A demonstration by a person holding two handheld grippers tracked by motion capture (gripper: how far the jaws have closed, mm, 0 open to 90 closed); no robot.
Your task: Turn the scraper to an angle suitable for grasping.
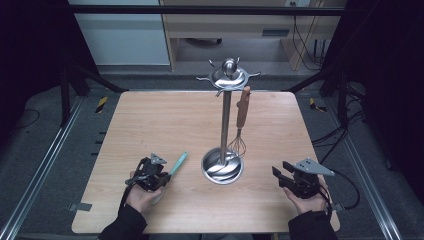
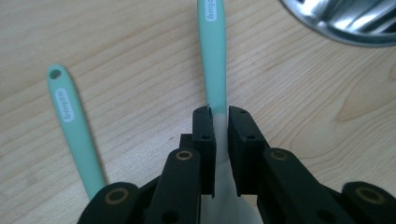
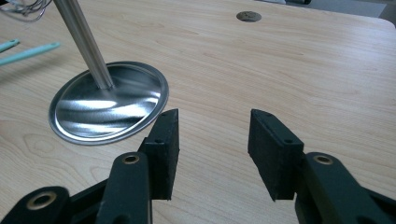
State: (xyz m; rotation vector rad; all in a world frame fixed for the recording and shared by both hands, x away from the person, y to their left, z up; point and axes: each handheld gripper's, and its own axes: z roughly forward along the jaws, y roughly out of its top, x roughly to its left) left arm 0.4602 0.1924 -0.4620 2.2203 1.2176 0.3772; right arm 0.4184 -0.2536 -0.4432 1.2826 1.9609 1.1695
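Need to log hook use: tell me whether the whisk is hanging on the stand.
Yes, the whisk hangs by its wooden handle from a hook of the stand.

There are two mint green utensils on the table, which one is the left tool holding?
The mint utensil nearer the steel stand base; the left tool clamps it. The other one lies free beside it.

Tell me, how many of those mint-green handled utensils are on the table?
2. One mint-green utensil is clamped in the left gripper, its handle pointing toward the steel stand base. The second utensil lies on the table beside that gripper.
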